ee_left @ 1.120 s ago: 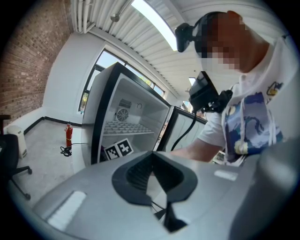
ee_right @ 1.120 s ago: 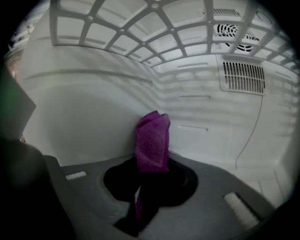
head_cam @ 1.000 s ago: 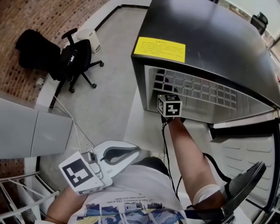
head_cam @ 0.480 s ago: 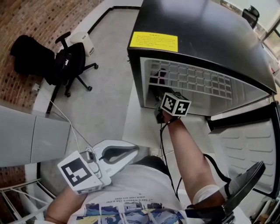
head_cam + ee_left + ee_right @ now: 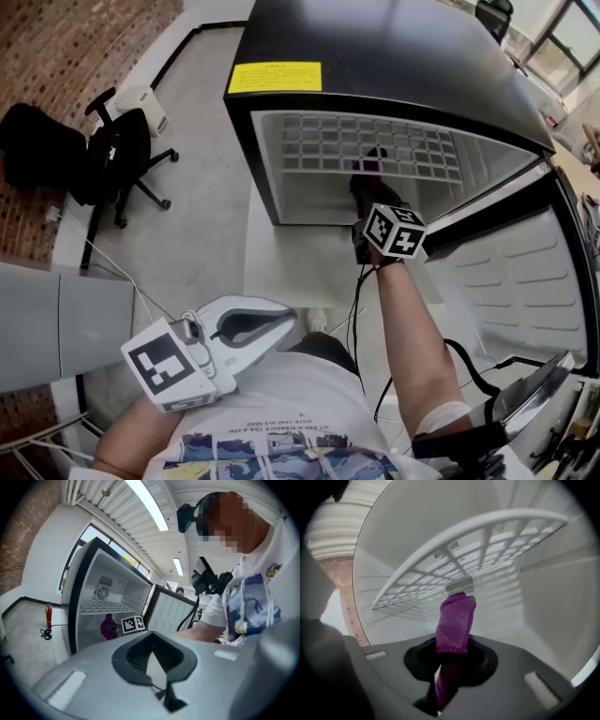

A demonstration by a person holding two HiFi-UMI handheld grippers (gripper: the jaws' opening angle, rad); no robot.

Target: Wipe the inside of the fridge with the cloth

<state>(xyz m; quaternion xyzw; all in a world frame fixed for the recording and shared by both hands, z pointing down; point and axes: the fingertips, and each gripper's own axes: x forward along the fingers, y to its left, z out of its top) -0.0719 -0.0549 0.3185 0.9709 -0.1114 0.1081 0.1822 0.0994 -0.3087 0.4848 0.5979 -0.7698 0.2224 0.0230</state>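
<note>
Right gripper (image 5: 449, 670), jaws clamped on a purple cloth (image 5: 455, 623), sits inside the open fridge (image 5: 375, 66). Left gripper (image 5: 281, 326) jaws are closed and empty.

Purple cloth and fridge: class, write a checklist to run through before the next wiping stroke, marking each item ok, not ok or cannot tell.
1. Fridge door swung wide open: ok.
2. Cloth clamped in the right gripper, sticking out past the jaws: ok.
3. Right gripper reaching into the fridge, below the wire shelf: ok.
4. Cloth pressed against an inner surface: cannot tell.
5. Left gripper shut, empty, held near the person's body, clear of the fridge: ok.
</note>
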